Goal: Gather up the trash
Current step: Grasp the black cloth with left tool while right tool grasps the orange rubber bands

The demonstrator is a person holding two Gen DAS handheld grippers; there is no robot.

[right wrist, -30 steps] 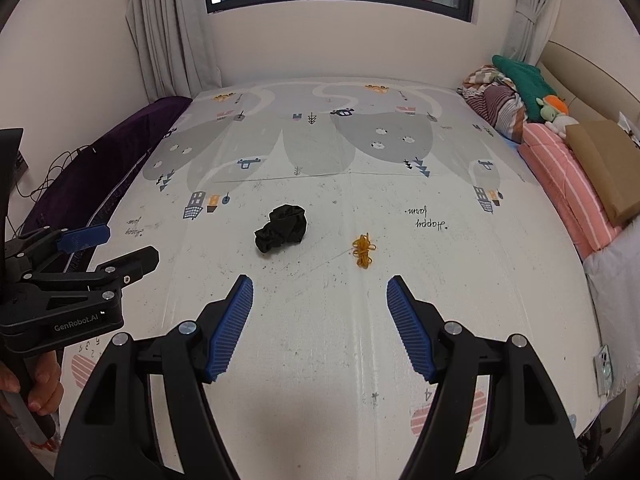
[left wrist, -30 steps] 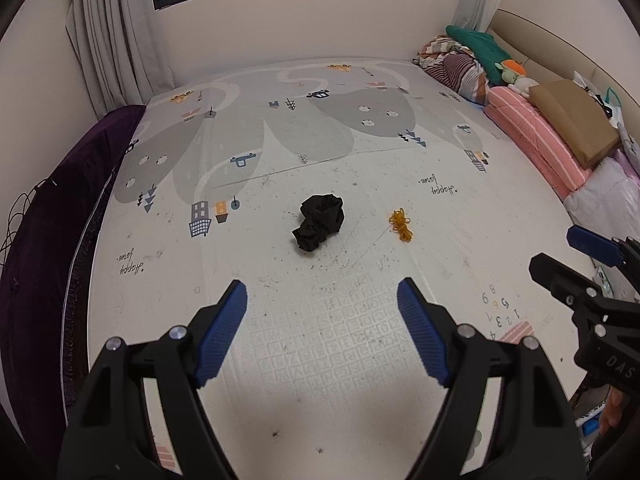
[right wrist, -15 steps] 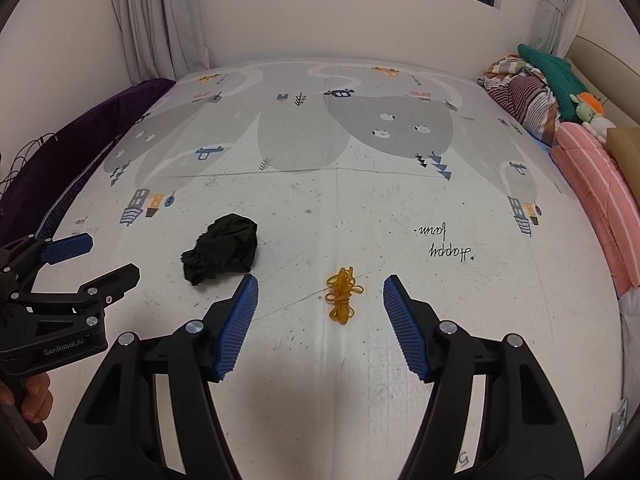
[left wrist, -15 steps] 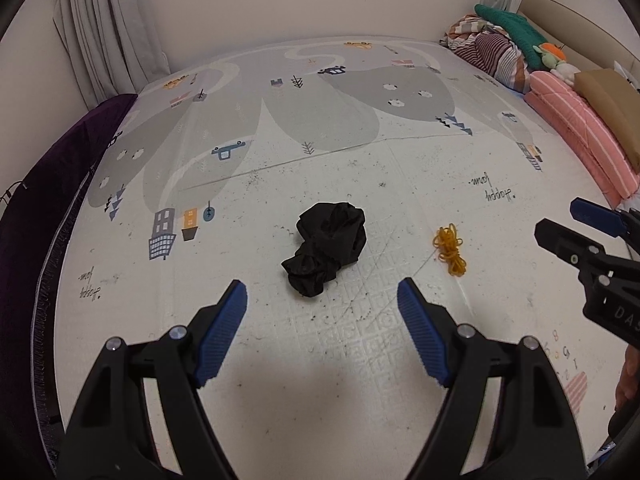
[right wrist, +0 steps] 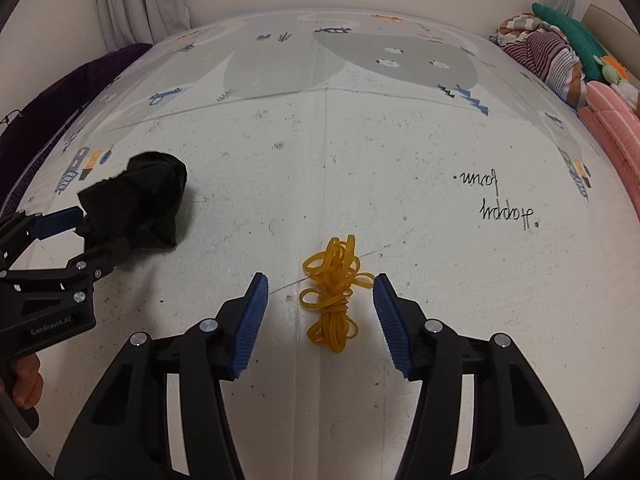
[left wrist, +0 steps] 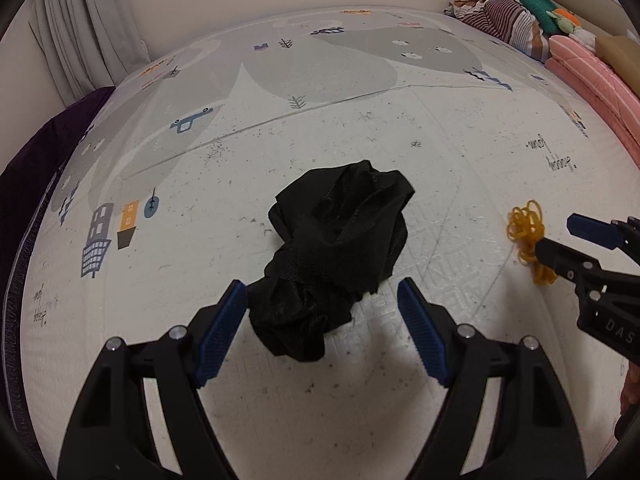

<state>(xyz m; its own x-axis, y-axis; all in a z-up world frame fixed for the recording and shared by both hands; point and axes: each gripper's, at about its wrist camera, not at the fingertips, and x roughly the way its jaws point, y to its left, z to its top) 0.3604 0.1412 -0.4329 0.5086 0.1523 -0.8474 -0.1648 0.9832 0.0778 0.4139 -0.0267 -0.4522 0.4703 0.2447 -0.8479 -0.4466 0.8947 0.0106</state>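
below, left gripper [left wrist: 320,320] fingers wide around crumpled black cloth [left wrist: 340,256]; right gripper [right wrist: 318,318] fingers closing around tangled rubber bands [right wrist: 334,296].

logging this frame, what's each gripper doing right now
left gripper: open, black wad between fingers.
right gripper: closing, rubber bands between fingers, ungripped.

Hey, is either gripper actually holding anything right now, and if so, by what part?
Nothing is held. The left gripper stands open around the black cloth wad; the right gripper is closing around the orange rubber bands, pads not touching yet.
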